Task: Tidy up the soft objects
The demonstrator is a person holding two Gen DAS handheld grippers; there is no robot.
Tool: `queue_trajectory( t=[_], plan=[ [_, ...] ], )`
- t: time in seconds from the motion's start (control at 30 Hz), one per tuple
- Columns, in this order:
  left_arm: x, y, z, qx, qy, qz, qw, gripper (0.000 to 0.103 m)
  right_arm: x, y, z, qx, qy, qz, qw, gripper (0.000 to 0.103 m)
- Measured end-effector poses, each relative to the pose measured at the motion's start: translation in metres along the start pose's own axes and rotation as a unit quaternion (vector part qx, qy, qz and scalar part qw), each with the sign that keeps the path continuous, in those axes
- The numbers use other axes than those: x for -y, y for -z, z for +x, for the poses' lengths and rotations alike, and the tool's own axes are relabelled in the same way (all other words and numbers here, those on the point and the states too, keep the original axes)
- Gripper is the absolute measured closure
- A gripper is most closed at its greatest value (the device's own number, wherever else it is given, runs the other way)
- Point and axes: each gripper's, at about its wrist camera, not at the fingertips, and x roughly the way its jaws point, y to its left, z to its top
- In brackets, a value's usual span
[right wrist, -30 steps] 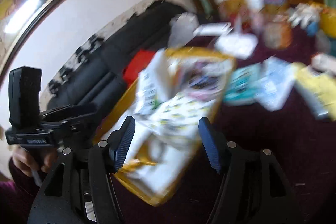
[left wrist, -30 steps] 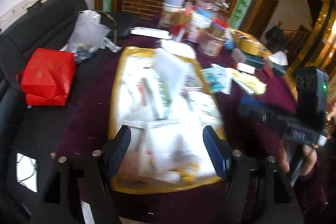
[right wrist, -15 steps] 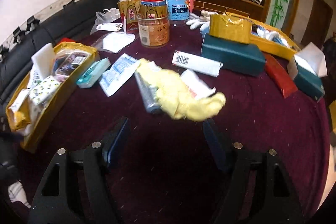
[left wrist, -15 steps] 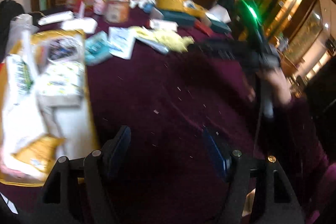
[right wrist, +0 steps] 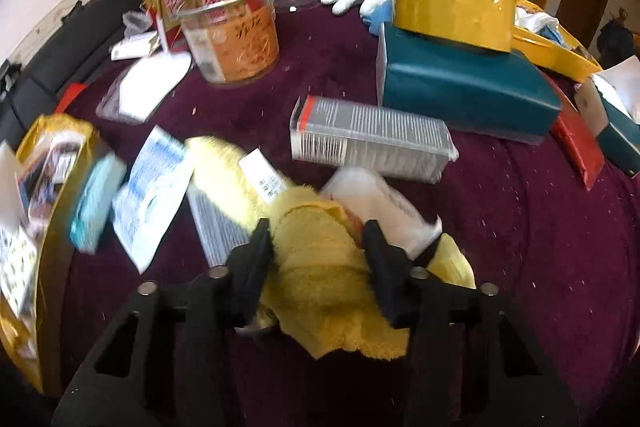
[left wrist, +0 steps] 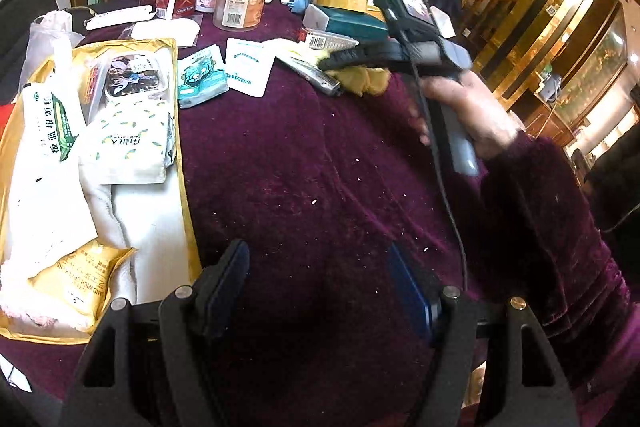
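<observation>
Right gripper (right wrist: 316, 259) now down over yellow towel (right wrist: 320, 267), jaws just closing against it, left gripper (left wrist: 320, 291) wide, empty, left view alone shows gold tray (left wrist: 186, 187)

A dark purple velvet sleeve (left wrist: 560, 227) is covering the person's right arm; black gripper fingers (left wrist: 228, 279) are carrying blue pads.

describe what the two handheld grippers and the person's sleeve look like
Both grippers have black plastic frames with cut-out openings, silver screws and dark blue finger pads. The right gripper, seen from the left gripper, has a grey handle, a black cable along it and a lit green indicator. The sleeve is dark purple velvet.
</observation>
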Motion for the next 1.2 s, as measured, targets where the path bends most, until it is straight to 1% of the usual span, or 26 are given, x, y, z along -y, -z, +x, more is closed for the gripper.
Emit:
queue_trajectory(
  t=[0.07, 0.1, 0.2, 0.23, 0.3, 0.37, 0.4, 0.5, 0.53, 0.57, 0.67, 0.7, 0.73, 0.77, 0.8, 0.9, 0.93, 0.97, 1.0, 1.03, 1.13, 1.2],
  plan=[
    [-0.001, -0.003, 0.003, -0.001, 0.001, -0.003, 1.0000, 0.031, 0.000, 0.015, -0.007, -0.007, 0.016, -0.015, 1.000, 0.066],
    [-0.001, -0.004, 0.004, -0.001, 0.001, -0.005, 1.0000, 0.031, 0.005, 0.025, -0.013, -0.011, 0.006, -0.011, 1.000, 0.066],
    [0.003, -0.013, 0.012, -0.005, 0.001, -0.010, 0.9999, 0.031, 0.023, 0.052, -0.032, 0.001, -0.033, 0.007, 0.999, 0.066],
    [0.004, -0.015, 0.012, -0.004, 0.001, -0.011, 0.9999, 0.031, 0.028, 0.061, -0.039, 0.004, -0.034, 0.008, 0.999, 0.066],
    [0.009, -0.029, 0.021, 0.001, -0.011, -0.016, 0.9998, 0.031, 0.031, 0.076, -0.050, 0.009, -0.030, -0.003, 1.000, 0.066],
    [0.012, -0.043, 0.027, 0.014, -0.013, -0.021, 0.9996, 0.031, 0.038, 0.087, -0.060, 0.019, -0.034, 0.000, 0.999, 0.066],
    [0.013, -0.050, 0.031, 0.022, -0.019, -0.026, 0.9992, 0.031, 0.045, 0.092, -0.063, 0.028, -0.043, 0.008, 0.999, 0.066],
    [0.019, -0.082, 0.051, 0.053, -0.040, -0.043, 0.9968, 0.031, 0.075, 0.098, -0.069, 0.071, -0.078, 0.056, 0.993, 0.066],
    [0.020, -0.089, 0.059, 0.055, -0.054, -0.046, 0.9960, 0.031, 0.084, 0.099, -0.066, 0.079, -0.089, 0.074, 0.990, 0.067],
    [0.021, -0.099, 0.071, 0.053, -0.076, -0.051, 0.9943, 0.031, 0.092, 0.099, -0.067, 0.083, -0.100, 0.086, 0.988, 0.067],
    [0.021, -0.121, 0.102, 0.050, -0.108, -0.076, 0.9899, 0.031, 0.099, 0.100, -0.071, 0.094, -0.110, 0.087, 0.986, 0.067],
    [0.022, -0.127, 0.108, 0.050, -0.113, -0.082, 0.9889, 0.031, 0.099, 0.101, -0.070, 0.094, -0.115, 0.090, 0.985, 0.067],
    [0.024, -0.133, 0.117, 0.046, -0.113, -0.086, 0.9888, 0.031, 0.100, 0.101, -0.070, 0.093, -0.121, 0.094, 0.984, 0.067],
    [0.024, -0.140, 0.128, 0.031, -0.115, -0.095, 0.9882, 0.031, 0.098, 0.100, -0.069, 0.093, -0.123, 0.092, 0.984, 0.066],
    [0.022, -0.145, 0.137, 0.016, -0.128, -0.111, 0.9854, 0.031, 0.098, 0.100, -0.069, 0.093, -0.124, 0.090, 0.984, 0.066],
    [0.015, -0.153, 0.152, -0.004, -0.143, -0.140, 0.9798, 0.031, 0.099, 0.097, -0.062, 0.088, -0.137, 0.094, 0.982, 0.066],
    [0.013, -0.153, 0.154, -0.009, -0.151, -0.147, 0.9775, 0.029, 0.099, 0.098, -0.062, 0.089, -0.137, 0.094, 0.982, 0.066],
    [0.011, -0.154, 0.158, -0.015, -0.157, -0.155, 0.9752, 0.023, 0.099, 0.097, -0.061, 0.089, -0.138, 0.094, 0.982, 0.066],
    [0.008, -0.156, 0.164, -0.024, -0.151, -0.161, 0.9750, 0.023, 0.099, 0.097, -0.061, 0.088, -0.140, 0.095, 0.982, 0.066],
    [0.007, -0.157, 0.168, -0.031, -0.151, -0.164, 0.9744, 0.023, 0.099, 0.098, -0.060, 0.087, -0.142, 0.096, 0.981, 0.066],
    [0.010, -0.163, 0.177, -0.035, -0.180, -0.160, 0.9701, 0.018, 0.099, 0.098, -0.059, 0.086, -0.147, 0.099, 0.980, 0.066],
    [0.014, -0.166, 0.184, -0.038, -0.194, -0.144, 0.9695, 0.017, 0.100, 0.098, -0.058, 0.086, -0.150, 0.103, 0.980, 0.066]
  ],
)
